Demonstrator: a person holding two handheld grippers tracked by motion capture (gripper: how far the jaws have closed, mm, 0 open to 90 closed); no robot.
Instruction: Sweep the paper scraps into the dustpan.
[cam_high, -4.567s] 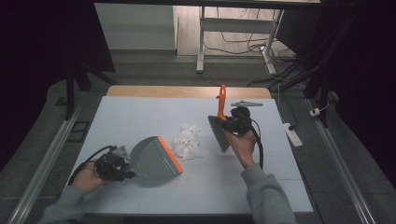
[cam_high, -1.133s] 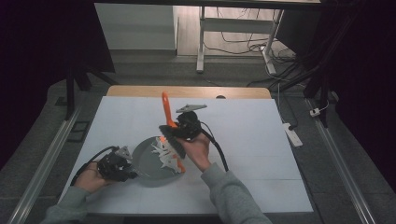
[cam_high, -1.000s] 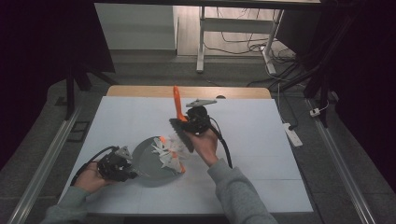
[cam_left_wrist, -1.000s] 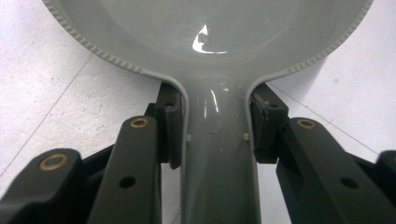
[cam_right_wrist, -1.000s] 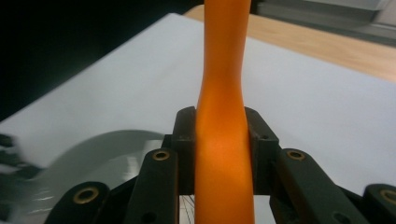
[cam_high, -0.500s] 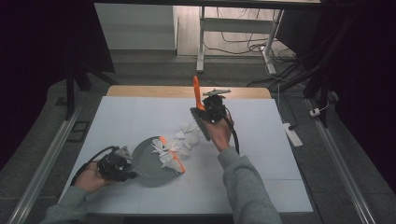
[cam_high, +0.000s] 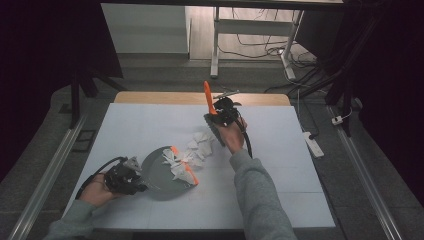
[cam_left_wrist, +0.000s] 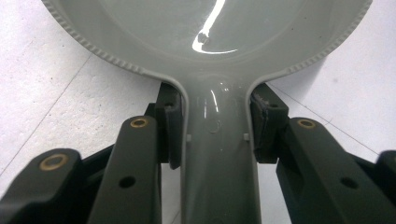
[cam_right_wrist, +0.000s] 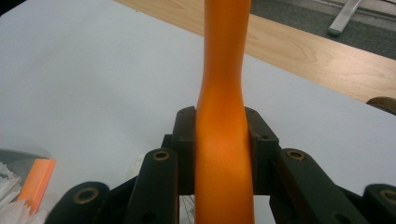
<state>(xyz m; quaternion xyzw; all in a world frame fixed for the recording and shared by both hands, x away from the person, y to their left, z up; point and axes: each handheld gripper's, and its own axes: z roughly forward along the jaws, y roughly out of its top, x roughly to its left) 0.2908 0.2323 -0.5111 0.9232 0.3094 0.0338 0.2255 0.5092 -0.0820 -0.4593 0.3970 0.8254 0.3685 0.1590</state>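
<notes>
Left claw (cam_high: 134, 176) clamps the grey dustpan's (cam_high: 162, 172) handle on the desk (cam_high: 280, 165). Right claw (cam_high: 216, 116) grips the orange brush handle (cam_high: 207, 96), paper scraps (cam_high: 192, 152) just beside.

Paper scraps (cam_high: 197, 147) and the dustpan (cam_high: 162, 172) crowd the middle; the table (cam_high: 280, 200) stays bare elsewhere.

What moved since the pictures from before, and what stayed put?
The right claw, shut on the brush, swept the paper scraps left into the dustpan, then swung back to the right, away from it. Some scraps now lie in the dustpan, others just outside its orange lip. The left claw stayed in place, shut on the dustpan's handle. Nothing was let go.
</notes>
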